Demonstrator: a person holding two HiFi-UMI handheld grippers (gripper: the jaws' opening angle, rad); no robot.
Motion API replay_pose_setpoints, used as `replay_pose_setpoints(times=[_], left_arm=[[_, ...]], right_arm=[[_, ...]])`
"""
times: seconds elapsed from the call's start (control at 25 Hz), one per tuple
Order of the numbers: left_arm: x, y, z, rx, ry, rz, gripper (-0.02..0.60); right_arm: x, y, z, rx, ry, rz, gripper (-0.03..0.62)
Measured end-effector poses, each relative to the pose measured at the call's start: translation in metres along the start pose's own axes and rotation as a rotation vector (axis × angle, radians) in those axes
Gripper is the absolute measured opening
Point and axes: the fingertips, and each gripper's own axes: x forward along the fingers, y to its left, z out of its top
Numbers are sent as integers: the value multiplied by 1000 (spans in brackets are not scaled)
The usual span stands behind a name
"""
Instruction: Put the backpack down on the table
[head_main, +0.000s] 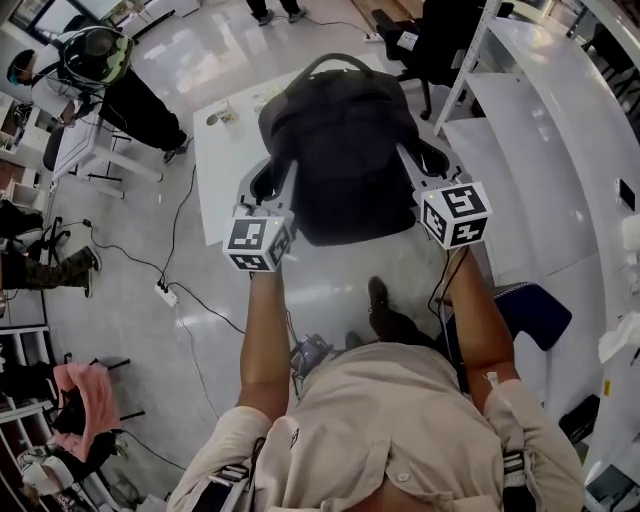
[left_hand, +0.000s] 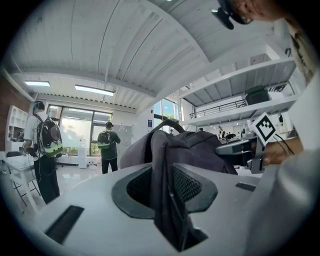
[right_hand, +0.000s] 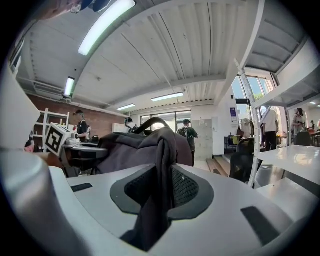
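Step in hand (judged): transport. The pack is off the ground and not yet set down.

Left tool (left_hand: 167, 186): jaws nearly together, clamped on a fold of dark fabric at the side of the backpack (head_main: 340, 150). The fold stands upright between the jaws and fills the gap.

The backpack hangs between the two tools, out in front of the person at arm's reach. In the head view it overlaps the near right part of the white worktop (head_main: 222, 175). Whether its base touches the top I cannot tell; it looks clear of it.

Right tool (right_hand: 160, 186): same state, jaws narrow and pinching a fabric fold on the pack's other side. Both tools point roughly level.

Next move (judged): bring the pack squarely over the bare part of the worktop, lower both tools together so the base lands flat, then open the jaws only once the weight rests on the top. A small item (head_main: 222, 117) lies on the far left of the worktop, so land short of it. The shelf (head_main: 540, 130) to the right stands close, so keep the right elbow in.

Backpack: dark grey to black, soft cloth, rounded and full-looking, with a carry loop (head_main: 335, 62) arching at its far end. Being soft, it will likely slump on release.
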Motion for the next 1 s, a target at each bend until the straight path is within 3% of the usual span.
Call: replay_pose_setpoints(times=[0.24,0.56,0.8,1.0], left_arm=[[56,36,-24,-29,72,36,106],[135,92,-41,-64,92,61,117],[161,122,-49,-2,127,125,178],[161,130,-39,73,124,174,175]], right_arm=[[71,-34,-24,33,82,31,100],[168,-75,-41,29,126,82,114],[207,-93,-48,-6,156,67,179],[214,-101,-45,-59,150,35,183]])
